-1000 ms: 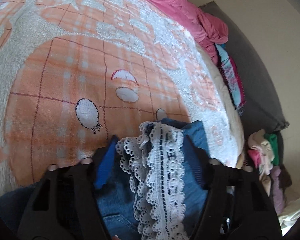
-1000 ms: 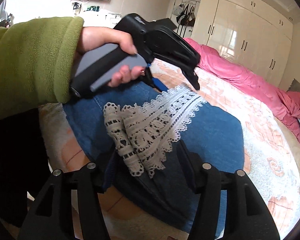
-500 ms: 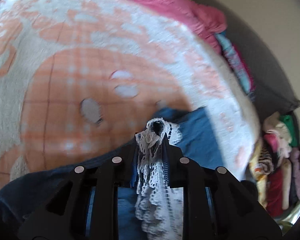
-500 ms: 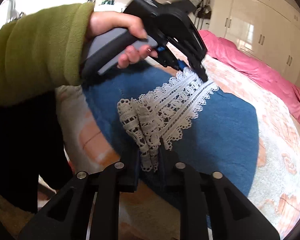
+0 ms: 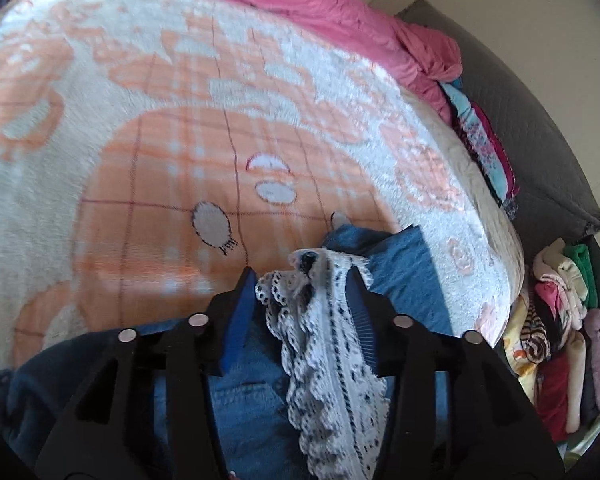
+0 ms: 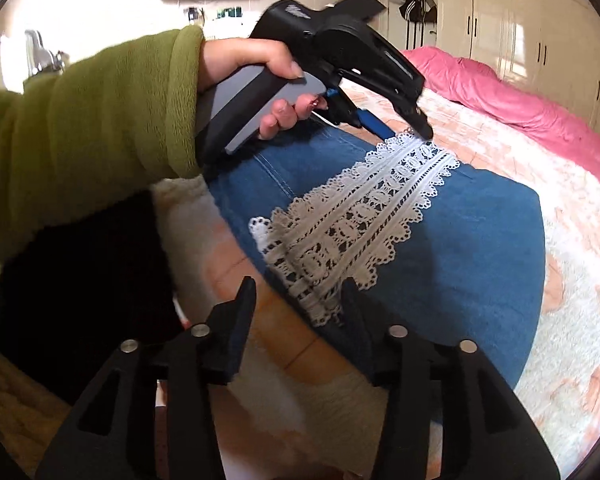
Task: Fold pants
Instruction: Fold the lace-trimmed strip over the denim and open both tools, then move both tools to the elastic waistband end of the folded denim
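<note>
Blue denim pants (image 6: 476, 248) with a white lace trim (image 6: 364, 216) lie folded on the orange and white blanket (image 6: 572, 216). My left gripper (image 5: 306, 276) is open, its fingers either side of the far end of the lace (image 5: 332, 340); it also shows in the right wrist view (image 6: 406, 130), held by a hand in a green sleeve. My right gripper (image 6: 298, 292) is open, its jaws straddling the near end of the lace at the pants' edge.
A pink duvet (image 5: 320, 4) lies along the far side of the bed. A grey headboard (image 5: 532, 120) and a pile of folded clothes (image 5: 564, 320) are at the right. White wardrobes (image 6: 540, 28) stand behind the bed.
Both grippers were shut on the lace ends half a second ago and have opened. The lace now lies flat and stretched along the pants.
</note>
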`<act>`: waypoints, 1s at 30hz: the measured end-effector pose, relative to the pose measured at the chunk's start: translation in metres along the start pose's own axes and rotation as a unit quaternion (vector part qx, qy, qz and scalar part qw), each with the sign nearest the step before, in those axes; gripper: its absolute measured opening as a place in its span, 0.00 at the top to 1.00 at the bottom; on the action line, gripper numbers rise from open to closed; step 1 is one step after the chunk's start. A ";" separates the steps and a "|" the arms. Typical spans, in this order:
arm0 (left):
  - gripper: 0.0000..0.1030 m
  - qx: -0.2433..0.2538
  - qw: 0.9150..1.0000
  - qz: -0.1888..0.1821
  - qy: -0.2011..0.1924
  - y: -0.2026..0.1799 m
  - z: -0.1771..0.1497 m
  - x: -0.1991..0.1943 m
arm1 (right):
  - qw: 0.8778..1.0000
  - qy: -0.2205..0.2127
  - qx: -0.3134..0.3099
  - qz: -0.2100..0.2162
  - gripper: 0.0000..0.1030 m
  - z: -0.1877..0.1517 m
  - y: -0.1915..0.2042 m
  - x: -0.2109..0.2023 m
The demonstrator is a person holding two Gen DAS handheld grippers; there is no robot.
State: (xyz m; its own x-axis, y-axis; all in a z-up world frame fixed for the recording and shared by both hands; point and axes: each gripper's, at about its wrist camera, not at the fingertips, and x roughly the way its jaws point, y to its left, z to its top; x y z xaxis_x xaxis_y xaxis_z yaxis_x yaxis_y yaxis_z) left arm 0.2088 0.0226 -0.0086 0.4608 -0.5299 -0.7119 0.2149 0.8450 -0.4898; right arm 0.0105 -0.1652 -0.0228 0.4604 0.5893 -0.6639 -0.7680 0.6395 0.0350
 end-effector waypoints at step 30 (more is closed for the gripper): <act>0.83 -0.002 0.999 0.043 -0.020 -0.044 -0.147 -0.045 | 0.984 -0.029 0.143 -0.102 0.52 -0.018 -0.074 -0.044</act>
State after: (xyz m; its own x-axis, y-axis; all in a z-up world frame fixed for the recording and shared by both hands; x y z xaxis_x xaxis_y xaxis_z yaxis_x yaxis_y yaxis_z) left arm 0.0523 -0.0015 -0.0293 0.5113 -0.4524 -0.7307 0.1705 0.8867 -0.4297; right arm 0.0389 -0.2474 -0.0092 0.6231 0.4549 -0.6362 -0.5034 0.8558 0.1189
